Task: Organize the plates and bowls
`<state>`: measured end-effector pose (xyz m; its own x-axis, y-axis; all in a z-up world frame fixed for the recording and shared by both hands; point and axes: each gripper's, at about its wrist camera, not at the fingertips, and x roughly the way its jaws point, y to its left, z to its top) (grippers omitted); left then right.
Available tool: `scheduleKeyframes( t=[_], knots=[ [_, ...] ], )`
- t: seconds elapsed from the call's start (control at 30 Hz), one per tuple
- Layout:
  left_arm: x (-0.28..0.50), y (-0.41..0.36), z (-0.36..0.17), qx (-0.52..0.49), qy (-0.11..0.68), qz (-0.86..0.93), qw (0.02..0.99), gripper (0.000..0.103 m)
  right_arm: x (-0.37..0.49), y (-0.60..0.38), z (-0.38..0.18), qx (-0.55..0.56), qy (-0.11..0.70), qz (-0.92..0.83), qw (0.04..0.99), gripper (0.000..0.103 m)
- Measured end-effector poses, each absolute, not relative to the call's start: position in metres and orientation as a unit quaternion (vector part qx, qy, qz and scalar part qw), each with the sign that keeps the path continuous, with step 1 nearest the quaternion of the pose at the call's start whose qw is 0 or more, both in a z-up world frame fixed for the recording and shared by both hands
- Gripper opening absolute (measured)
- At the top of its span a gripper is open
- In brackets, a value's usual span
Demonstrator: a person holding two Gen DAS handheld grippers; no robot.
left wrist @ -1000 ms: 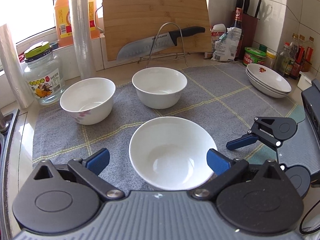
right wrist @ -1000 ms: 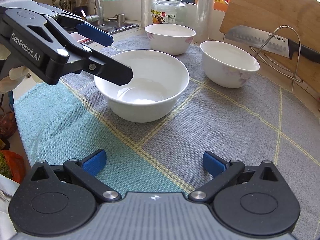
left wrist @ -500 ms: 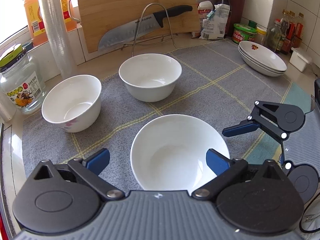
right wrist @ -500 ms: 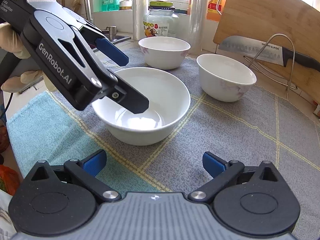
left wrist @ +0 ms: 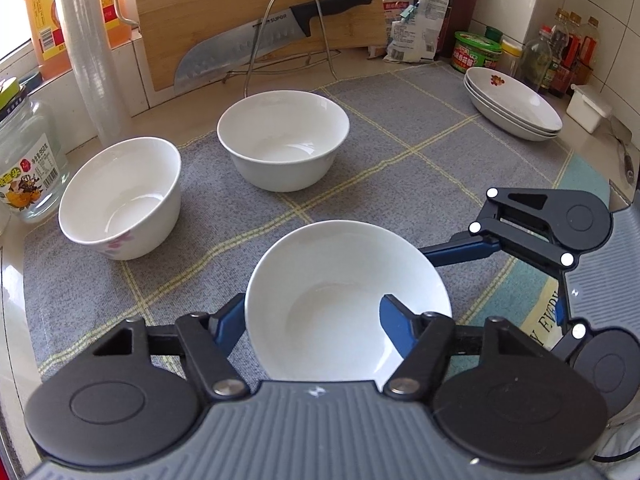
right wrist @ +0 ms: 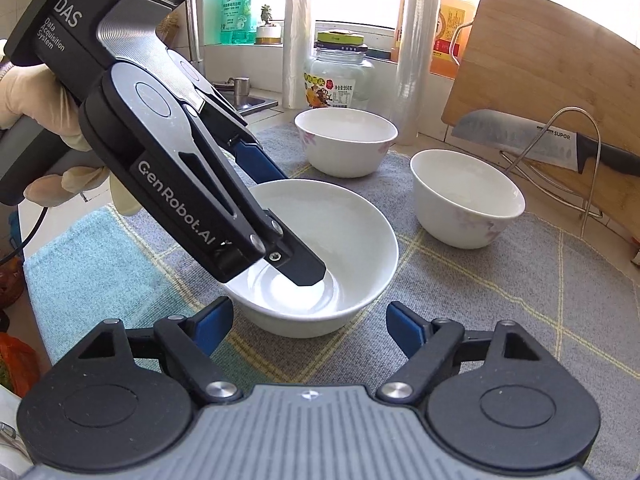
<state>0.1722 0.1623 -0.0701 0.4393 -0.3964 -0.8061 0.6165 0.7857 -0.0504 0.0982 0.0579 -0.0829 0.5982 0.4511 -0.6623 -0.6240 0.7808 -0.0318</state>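
— Bowl at the mat's front edge: what changed?
— Left gripper's jaws, wide a second ago, are closing on its wall, one finger inside, one outside. Right gripper's jaws are closing too, beside the bowl, clamping nothing.
— Meaning?
— Probably a lift toward another bowl at the mat's back, for stacking.
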Motion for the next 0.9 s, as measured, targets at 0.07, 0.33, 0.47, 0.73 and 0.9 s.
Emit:
scheduleKeyframes(
  t=[0.07,0.33,0.47,0.73,0.9],
  knots=[
    [0.173,0.162,-0.070,0.126,0.436,-0.302,0.838,0.068,0.098,0.058,-0.082,-0.129,0.329,0.307,0.884,0.084],
    [0.174,0.164,-0.069,0.117,0.440,-0.303,0.837,0.068,0.094,0.059,-0.080,-0.135,0.328,0.310,0.882,0.080],
    [0.174,0.163,-0.069,0.116,0.441,-0.304,0.836,0.068,0.093,0.060,-0.078,-0.140,0.328,0.310,0.881,0.079],
    [0.171,0.155,-0.059,0.115,0.441,-0.315,0.832,0.068,0.088,0.055,-0.063,-0.147,0.331,0.304,0.881,0.079],
    [0.168,0.139,-0.050,0.115,0.434,-0.324,0.833,0.068,0.086,0.040,-0.057,-0.145,0.339,0.296,0.881,0.079]
  ],
)
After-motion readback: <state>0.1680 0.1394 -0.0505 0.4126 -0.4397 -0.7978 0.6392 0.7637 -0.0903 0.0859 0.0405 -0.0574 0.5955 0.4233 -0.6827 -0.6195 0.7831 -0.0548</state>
